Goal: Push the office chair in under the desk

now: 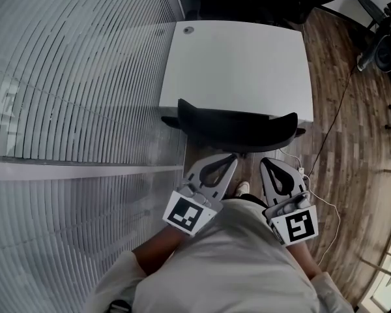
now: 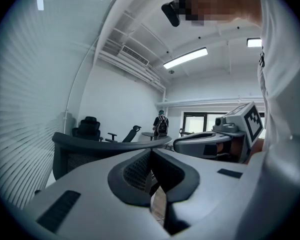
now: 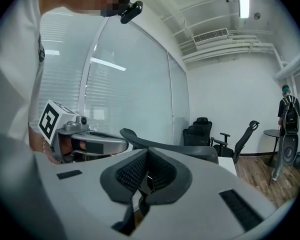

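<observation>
Looking down in head view: found office chair point(image 1: 238, 128) at near edge of worktop point(image 1: 234, 64), curved backrest point(image 1: 202, 115) overlapping that edge, seat hidden beneath. Judged mostly tucked in, perhaps a last nudge left. Noted left tongs point(image 1: 232, 158) and right tongs point(image 1: 265, 162) side by side just behind backrest, tips aimed at it, both closed with nothing between. Could not tell contact with backrest from here. Judged closed tips chosen as blunt pushers: no grip needed for a rolling chair, two spaced contact points to stop any swivel.

Checked left gripper view: confirmed left tongs point(image 2: 151, 153) pressed together, empty. Saw backrest point(image 2: 105, 145) just beyond tips at similar height, right tongs point(image 2: 205, 143) alongside. Spotted spare chairs point(image 2: 87, 126) and a standing person point(image 2: 161, 125) far across room.

Checked right gripper view: confirmed right tongs point(image 3: 147, 153) likewise together, empty. Saw backrest point(image 3: 180, 148) arcing just ahead, left tongs point(image 3: 90, 145) level beside, white corner of worktop point(image 3: 228, 167) past it. Read level, parallel hold as set for a straight shove toward worktop.
</observation>
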